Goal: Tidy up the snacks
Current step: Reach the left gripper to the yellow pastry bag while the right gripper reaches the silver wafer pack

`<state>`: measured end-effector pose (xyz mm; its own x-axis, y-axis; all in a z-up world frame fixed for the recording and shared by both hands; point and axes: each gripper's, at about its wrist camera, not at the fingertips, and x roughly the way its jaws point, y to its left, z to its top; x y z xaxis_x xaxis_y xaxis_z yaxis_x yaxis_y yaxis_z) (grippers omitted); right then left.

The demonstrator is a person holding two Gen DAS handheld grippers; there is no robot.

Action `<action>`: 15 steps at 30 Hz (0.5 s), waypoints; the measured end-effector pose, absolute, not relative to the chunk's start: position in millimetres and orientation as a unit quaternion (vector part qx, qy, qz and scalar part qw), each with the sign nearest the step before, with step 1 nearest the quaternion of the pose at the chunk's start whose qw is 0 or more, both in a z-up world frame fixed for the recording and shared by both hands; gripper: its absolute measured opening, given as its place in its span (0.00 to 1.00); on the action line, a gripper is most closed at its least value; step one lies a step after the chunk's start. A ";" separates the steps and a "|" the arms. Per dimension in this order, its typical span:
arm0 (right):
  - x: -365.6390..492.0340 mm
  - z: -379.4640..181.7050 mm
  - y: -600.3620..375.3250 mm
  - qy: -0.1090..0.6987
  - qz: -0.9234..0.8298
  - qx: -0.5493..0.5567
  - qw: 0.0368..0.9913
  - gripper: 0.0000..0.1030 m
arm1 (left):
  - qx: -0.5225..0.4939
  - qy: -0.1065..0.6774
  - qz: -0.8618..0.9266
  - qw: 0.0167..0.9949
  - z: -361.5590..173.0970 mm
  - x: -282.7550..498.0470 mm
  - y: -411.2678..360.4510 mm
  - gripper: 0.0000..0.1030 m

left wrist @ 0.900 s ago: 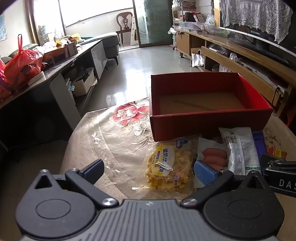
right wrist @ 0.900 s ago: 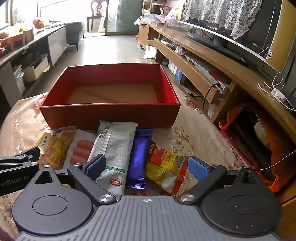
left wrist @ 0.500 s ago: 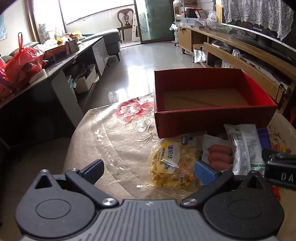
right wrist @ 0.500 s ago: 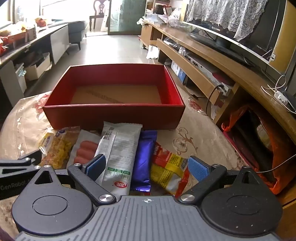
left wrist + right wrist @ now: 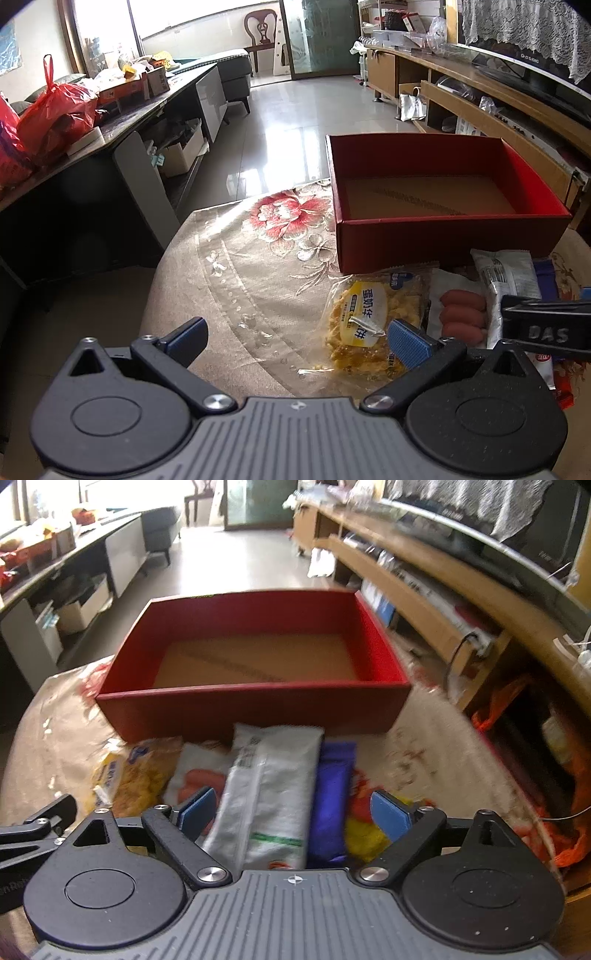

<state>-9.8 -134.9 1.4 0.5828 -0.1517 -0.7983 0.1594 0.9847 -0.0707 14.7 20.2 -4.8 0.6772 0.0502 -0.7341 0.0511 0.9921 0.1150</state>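
Snacks: five flat packets in a row on the floral tablecloth (image 5: 258,266), directly in front of the near wall of the red cardboard box (image 5: 255,709). The box holds nothing yet, so by that evidence no packet is sorted.

Items, left to right in the right wrist view:
- yellow puffed-snack bag (image 5: 136,775), clear film, crumbly contents; light, crushable;
- sausage pack (image 5: 199,775), soft, somewhat heavier;
- long white-grey packet (image 5: 269,794), centre of frame, overlapping its neighbours; probably light and limp;
- purple bar (image 5: 332,797), slim, glossy, likely slippery;
- red-and-yellow packet (image 5: 364,830), partly hidden behind the right blue pad.

Handling, as a judgement: all are thin film wrappers that will flex and slide on the cloth. Best taken across the narrow width near the middle, or by a crimped end seam, with light pressure on the puffed snack.

Right gripper (image 5: 293,810): fingers wide apart, holding nothing. The white-grey packet and the purple bar lie between them in the lower centre of the frame; whether the pads touch the wrappers cannot be told, the view being blurred.

Left gripper (image 5: 295,336): fingers wide apart, empty. The yellow bag (image 5: 373,317) lies just inside the right-hand pad, lower right of that frame; bare cloth fills the rest of the gap. The sausages (image 5: 461,314) lie beyond that pad.
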 end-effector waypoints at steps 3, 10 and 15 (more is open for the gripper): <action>-1.4 -8.2 -129.7 0.463 -0.084 -0.003 0.883 0.87 | 0.063 0.409 0.000 0.910 -6.4 17.5 20.7 1.00; 3.8 -21.1 -123.7 0.490 -0.075 -0.019 0.868 0.60 | 0.052 0.419 0.000 0.907 -8.3 23.6 26.5 1.00; -6.2 -13.3 -134.0 0.494 -0.049 -0.004 0.868 0.51 | 0.027 0.437 -0.002 0.899 -10.9 36.0 30.0 1.00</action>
<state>-6.2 -134.0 -13.3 0.5074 -0.0883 -0.8572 0.0811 0.9952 -0.0545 36.0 30.0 -10.9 0.6183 0.0193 -0.7857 0.0281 0.9985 0.0466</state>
